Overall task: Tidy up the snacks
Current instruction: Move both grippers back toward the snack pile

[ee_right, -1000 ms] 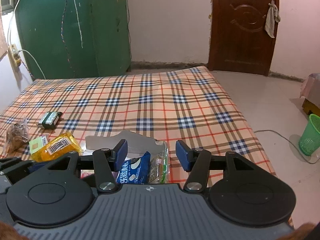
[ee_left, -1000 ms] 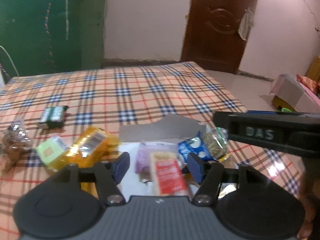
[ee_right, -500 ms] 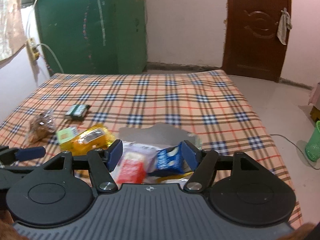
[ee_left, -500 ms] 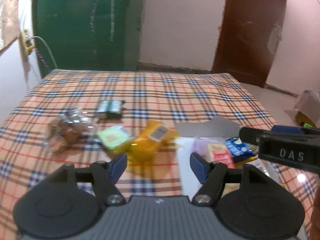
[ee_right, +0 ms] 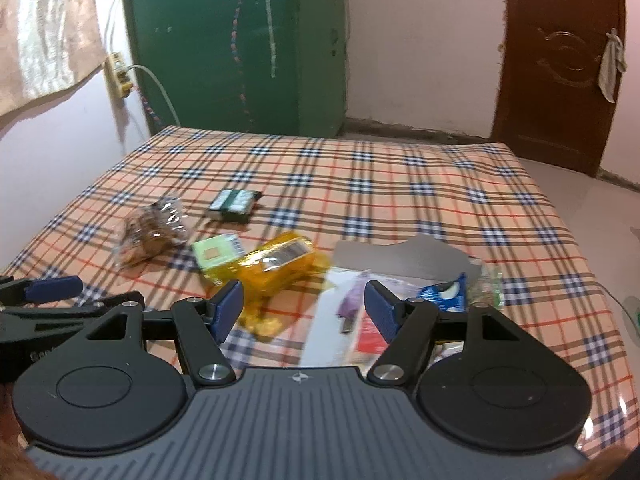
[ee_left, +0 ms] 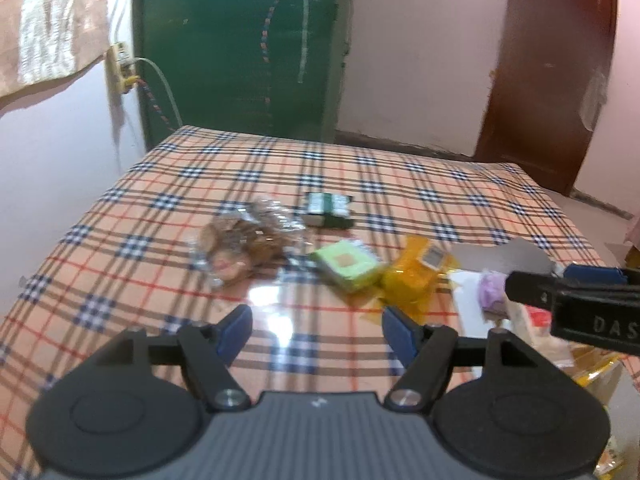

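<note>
I am spreading both claws, nothing between either: left gripper [ee_left: 316, 330] hovering near the yellow packet [ee_left: 416, 278], right gripper [ee_right: 302, 310] just beside it.

A peach bedsheet [ee_right: 360, 184] checked in navy, red and white fills mid-frame. On it lie a yellow-orange packet [ee_right: 280, 268], a lime-green box [ee_right: 216, 254], a dark green pack [ee_right: 236, 202], brown biscuits in clear wrap [ee_right: 150, 228], and a blue-and-white packet [ee_right: 446, 294] at right. Behind stand a green cupboard [ee_right: 240, 48] and a brown door [ee_right: 560, 64].
</note>
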The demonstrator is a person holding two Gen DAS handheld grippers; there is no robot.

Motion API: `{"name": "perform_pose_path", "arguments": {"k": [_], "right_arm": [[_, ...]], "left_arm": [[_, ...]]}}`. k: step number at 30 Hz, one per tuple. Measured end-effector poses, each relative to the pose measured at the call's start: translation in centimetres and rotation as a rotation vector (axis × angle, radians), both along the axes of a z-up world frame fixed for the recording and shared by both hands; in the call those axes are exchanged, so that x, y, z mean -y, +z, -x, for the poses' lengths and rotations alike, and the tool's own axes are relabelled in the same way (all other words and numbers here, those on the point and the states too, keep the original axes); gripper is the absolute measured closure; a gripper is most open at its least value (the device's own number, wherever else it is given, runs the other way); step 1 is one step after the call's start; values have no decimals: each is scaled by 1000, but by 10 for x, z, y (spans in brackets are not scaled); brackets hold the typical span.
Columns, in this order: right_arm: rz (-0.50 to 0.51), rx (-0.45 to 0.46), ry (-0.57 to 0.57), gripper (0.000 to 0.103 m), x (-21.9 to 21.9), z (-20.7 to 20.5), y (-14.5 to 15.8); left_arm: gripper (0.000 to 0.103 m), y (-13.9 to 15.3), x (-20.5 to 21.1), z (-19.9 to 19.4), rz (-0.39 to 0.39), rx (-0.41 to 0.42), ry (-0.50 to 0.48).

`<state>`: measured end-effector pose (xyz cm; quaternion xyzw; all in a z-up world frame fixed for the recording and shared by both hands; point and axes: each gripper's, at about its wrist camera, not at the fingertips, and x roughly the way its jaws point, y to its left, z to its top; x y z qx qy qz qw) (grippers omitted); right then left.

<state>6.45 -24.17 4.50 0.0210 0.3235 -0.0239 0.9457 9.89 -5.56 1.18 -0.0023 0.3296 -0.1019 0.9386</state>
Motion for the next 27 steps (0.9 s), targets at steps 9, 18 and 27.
{"name": "perform_pose_path", "arguments": {"k": [9,18,27], "right_arm": [[-13,-19,31,14,-15,-3,-6],[-43,-35,39,8,-7,-16,-11],[-78,-39,11,3,1,-38,-15]], "left_arm": [[5,-8,-33,-32,-81,91,64],[2,-38,-25,-105,-281,130,-125],[2,-65,-12,-153,-371,137,-220]]}}
